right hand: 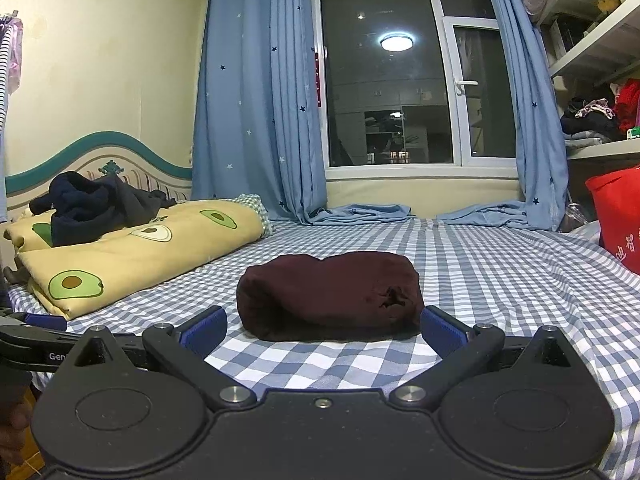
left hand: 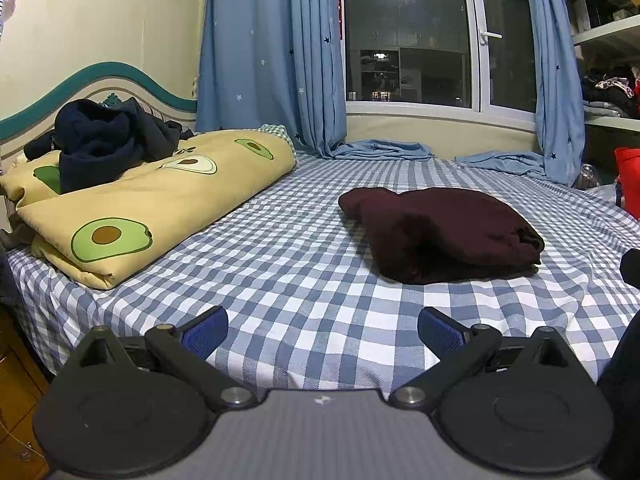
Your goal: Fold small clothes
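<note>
A dark maroon garment (left hand: pixel 440 232) lies folded into a compact bundle on the blue-and-white checked bed sheet (left hand: pixel 280 264). It also shows in the right wrist view (right hand: pixel 330 294), just beyond the fingers. My left gripper (left hand: pixel 322 330) is open and empty, over the sheet, short of the bundle and to its left. My right gripper (right hand: pixel 323 330) is open and empty, close in front of the bundle. Part of the left gripper (right hand: pixel 36 336) shows at the left edge of the right wrist view.
A folded yellow avocado-print quilt (left hand: pixel 152 208) lies at the left with a heap of dark navy clothes (left hand: pixel 108 140) on it. Blue curtains (left hand: pixel 272 60) and a window are behind the bed. A red bag (right hand: pixel 618 220) and shelves stand at the right.
</note>
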{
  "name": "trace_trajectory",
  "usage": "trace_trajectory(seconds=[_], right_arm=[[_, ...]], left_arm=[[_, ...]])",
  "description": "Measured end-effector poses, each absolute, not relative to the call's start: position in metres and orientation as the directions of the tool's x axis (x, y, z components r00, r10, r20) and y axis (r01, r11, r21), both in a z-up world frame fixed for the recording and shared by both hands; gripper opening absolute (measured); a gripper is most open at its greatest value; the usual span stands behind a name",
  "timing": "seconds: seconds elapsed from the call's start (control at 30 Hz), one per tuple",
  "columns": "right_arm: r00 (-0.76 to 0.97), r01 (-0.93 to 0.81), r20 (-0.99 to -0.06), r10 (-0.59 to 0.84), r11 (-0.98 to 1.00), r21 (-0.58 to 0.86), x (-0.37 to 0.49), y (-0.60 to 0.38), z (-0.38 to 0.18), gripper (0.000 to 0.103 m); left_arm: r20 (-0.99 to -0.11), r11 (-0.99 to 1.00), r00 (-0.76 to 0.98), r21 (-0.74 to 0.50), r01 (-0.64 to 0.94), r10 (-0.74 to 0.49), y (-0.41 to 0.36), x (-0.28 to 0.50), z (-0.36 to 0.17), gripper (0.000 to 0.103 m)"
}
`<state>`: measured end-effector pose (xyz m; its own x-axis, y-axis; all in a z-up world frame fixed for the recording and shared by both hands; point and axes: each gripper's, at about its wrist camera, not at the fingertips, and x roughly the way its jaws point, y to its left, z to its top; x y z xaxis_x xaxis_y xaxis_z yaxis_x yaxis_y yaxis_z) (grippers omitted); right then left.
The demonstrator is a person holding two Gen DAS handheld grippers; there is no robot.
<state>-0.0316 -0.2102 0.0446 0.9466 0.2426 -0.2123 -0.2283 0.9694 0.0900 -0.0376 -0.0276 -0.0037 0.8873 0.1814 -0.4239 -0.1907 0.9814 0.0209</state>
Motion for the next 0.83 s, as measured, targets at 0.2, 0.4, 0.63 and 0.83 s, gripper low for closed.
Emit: trace_trajectory(seconds=[0.2, 0.4, 0.63, 0.83], right_arm=[[0.946, -0.225, -0.218, 0.241, 0.97, 0.095, -0.029, -0.212, 0.044, 0.103], [0.944, -0.225, -0.224, 0.242, 0.969, 0.1, -0.025, -0.213, 0.043, 0.103], [0.941, -0.231, -0.23, 0.249, 0.967, 0.105, -0.02, -0.214, 0.042, 0.103], [0.938, -0.233, -0.238, 0.254, 0.966, 0.112, -0.014, -0.214, 0.04, 0.103]], left_arm=[[-0.428, 0.982, 0.886, 0.028, -0.186, 0.18, -0.028, -0.035, -0.004, 0.102], [-0.437, 0.982, 0.881, 0.037, -0.185, 0.182, -0.03, -0.03, -0.005, 0.102], [-0.442, 0.982, 0.878, 0.048, -0.183, 0.185, -0.032, -0.025, -0.006, 0.102], [-0.452, 0.982, 0.872, 0.053, -0.183, 0.187, -0.036, -0.017, -0.006, 0.102]])
